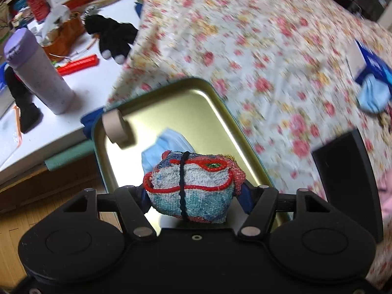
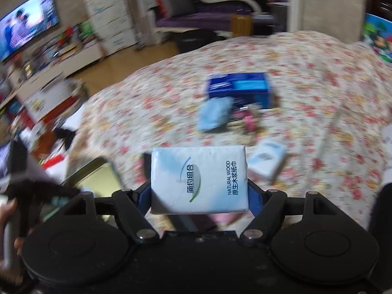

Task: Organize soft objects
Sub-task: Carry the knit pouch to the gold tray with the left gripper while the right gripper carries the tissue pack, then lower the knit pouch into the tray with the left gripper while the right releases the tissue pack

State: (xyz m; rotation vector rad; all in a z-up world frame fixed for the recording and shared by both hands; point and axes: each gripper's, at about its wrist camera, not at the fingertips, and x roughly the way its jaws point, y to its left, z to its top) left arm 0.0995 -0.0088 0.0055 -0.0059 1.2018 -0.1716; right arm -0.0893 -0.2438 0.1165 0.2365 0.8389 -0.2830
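My left gripper [image 1: 193,191] is shut on a rolled towel [image 1: 191,186], white and teal with red trim and a black band round it. It hangs just over a gold metal tray [image 1: 186,103] that holds a light blue face mask [image 1: 166,147] and a roll of tape [image 1: 115,129]. My right gripper [image 2: 199,191] is shut on a white and blue tissue pack [image 2: 199,180], held above the flowered bedspread [image 2: 306,78]. A second tissue pack [image 2: 267,159] lies on the bed just beyond it.
A blue box [image 2: 238,88], a light blue mask [image 2: 213,114] and small pink things [image 2: 250,120] lie farther up the bed. A white table [image 1: 73,78] at the left carries a lilac bottle [image 1: 36,68], black gloves [image 1: 112,36] and a red item [image 1: 78,63]. A TV [image 2: 27,22] glows beyond.
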